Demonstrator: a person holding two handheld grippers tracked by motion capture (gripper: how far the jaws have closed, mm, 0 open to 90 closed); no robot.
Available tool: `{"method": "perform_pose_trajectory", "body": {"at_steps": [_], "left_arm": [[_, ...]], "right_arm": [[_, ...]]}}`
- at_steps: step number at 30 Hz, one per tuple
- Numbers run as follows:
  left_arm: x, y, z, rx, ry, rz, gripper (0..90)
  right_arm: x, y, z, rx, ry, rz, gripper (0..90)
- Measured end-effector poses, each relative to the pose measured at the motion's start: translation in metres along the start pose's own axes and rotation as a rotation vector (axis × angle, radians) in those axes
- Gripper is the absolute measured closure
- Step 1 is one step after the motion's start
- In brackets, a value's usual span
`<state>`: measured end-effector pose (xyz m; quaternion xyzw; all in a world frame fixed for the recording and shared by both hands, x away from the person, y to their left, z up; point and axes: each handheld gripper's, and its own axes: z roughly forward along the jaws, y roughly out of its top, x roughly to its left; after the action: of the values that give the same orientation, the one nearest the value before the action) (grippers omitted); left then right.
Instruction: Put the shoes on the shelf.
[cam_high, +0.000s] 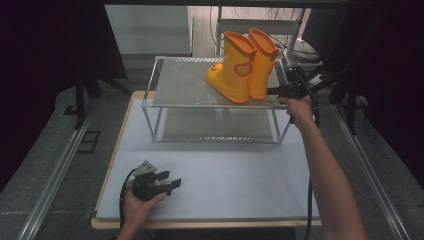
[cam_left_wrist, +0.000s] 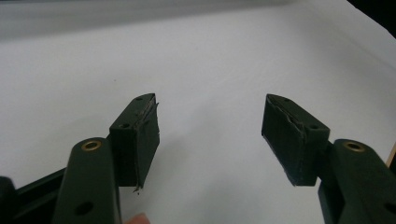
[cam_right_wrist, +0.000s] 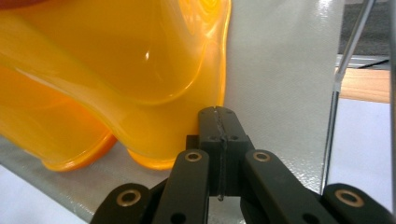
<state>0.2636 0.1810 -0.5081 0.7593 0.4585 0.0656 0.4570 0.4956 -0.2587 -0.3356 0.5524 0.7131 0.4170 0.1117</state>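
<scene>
On top of the two-level shelf (cam_high: 172, 85) at the far side of the table (cam_high: 240, 175) stands a pair of yellow rubber boots (cam_high: 240, 65), side by side and upright, toes pointing toward the left of the high view; they sit near the shelf's right end, probably so both fit on the flat top within easy reach of the right arm. The right gripper (cam_high: 280, 91) is held out level at the heel side of the nearer boot, its jaws pressed together with nothing visible between them. In the right gripper view the closed tips (cam_right_wrist: 218, 122) rest right against the lower back edge of the boot (cam_right_wrist: 140, 93), touching or all but touching it; I cannot tell which. With the jaws closed like that, the gripper seems placed to nudge the boot along the shelf top (cam_right_wrist: 280, 70) rather than to pick it up, or it has just arrived and has yet to open. The left gripper (cam_high: 167, 184) lies low over the near left part of the table, well apart from the boots, apparently parked out of the way; its jaws are spread wide, the pads (cam_left_wrist: 140, 135) empty, with bare white table (cam_left_wrist: 210, 70) between them
</scene>
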Motion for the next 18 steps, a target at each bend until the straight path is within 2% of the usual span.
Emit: {"method": "perform_pose_trajectory", "body": {"at_steps": [3,6,9,18], "left_arm": [[-0.001,0.000,0.001,0.001,-0.003,-0.004,36.5],[-0.001,0.000,0.001,0.002,-0.003,-0.004,36.5],[-0.001,0.000,0.001,0.002,-0.001,-0.004,36.5],[-0.002,0.000,0.002,0.005,-0.004,-0.002,36.5]], "right_arm": [[0.004,0.000,-0.001,0.003,-0.013,-0.018,90.0],[0.006,-0.001,0.000,0.001,0.026,-0.010,90.0],[0.011,-0.002,0.000,0.004,0.027,-0.026,90.0],[0.027,-0.005,0.006,0.013,0.094,-0.033,90.0]]}}
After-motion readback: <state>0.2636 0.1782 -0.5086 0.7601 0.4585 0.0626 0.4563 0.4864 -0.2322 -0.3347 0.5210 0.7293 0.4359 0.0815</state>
